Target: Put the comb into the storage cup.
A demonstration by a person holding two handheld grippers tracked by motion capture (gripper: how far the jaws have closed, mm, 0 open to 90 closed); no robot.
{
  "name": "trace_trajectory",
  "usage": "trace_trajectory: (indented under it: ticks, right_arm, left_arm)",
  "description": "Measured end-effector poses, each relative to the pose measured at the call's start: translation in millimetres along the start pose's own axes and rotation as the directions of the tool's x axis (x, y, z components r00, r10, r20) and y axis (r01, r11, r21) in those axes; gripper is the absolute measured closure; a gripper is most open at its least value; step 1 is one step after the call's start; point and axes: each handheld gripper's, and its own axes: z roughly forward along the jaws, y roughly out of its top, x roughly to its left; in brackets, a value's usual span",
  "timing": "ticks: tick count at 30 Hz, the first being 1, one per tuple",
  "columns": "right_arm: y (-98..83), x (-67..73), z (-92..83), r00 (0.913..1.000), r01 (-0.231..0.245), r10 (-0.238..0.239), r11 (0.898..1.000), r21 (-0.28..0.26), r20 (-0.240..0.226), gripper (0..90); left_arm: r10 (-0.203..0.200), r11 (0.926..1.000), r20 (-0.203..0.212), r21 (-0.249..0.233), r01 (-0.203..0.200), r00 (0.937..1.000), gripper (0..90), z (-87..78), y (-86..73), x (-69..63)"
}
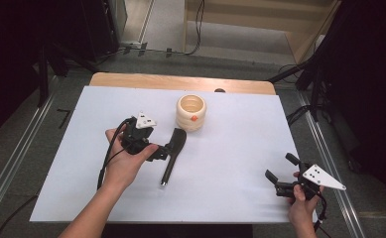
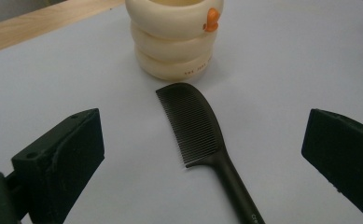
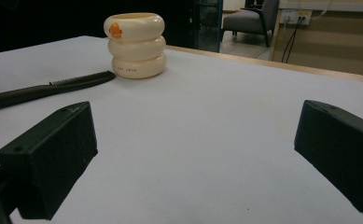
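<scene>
We hold our left gripper [image 1: 166, 148] low over the white-covered desk [image 1: 240, 148], its jaws spread wide and pinching nothing. In the left gripper view the black comb [image 2: 202, 140] lies flat on the desk between and just ahead of the two jaws, apart from both.

The comb's long axis is what the coming move turns on, as we judge it. In the high view the comb [image 1: 173, 154] runs almost straight away from us, toothed head at the far end and near the cream ringed cup [image 1: 191, 112], thin handle at the near end pointing back toward our side. Head and cup are close; we cannot tell from the high view whether they touch, but the left gripper view shows a bare strip of desk between them. The left gripper comes at the comb from its left, level with the neck where teeth give way to handle, so the jaws would have to straddle the comb across its narrow width to close on it.

Our right gripper [image 1: 279, 179] rests well apart at the near right of the desk, jaws likewise spread and empty. The left hand is plainly the nearer one to the comb.
</scene>
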Motion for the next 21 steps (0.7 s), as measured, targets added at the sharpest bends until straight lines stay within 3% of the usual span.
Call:
trace_trajectory:
  ticks: [5, 10, 21]
  right_arm:
    - [0.0, 0.0, 0.1, 1.0000, 0.000, 0.000, 1.000, 0.001, -0.001, 0.0]
    - [-0.1, -0.4, -0.3, 1.0000, -0.003, 0.003, 1.000, 0.001, 0.002, 0.0]
    - [0.0, -0.4, 0.5, 1.0000, -0.004, 0.004, 1.000, 0.000, 0.002, 0.0]
  left_arm:
    - [-0.011, 0.9993, 0.004, 0.035, 0.011, 0.9999, 0.0, 6.1, 1.4, -1.9]
    - [-0.019, 0.9944, -0.009, 0.104, 0.019, 0.9998, 0.1, 14.6, 4.6, -4.4]
    - [-0.053, 0.9794, -0.060, 0.192, 0.064, 0.9967, 13.6, 27.2, 8.5, -8.1]
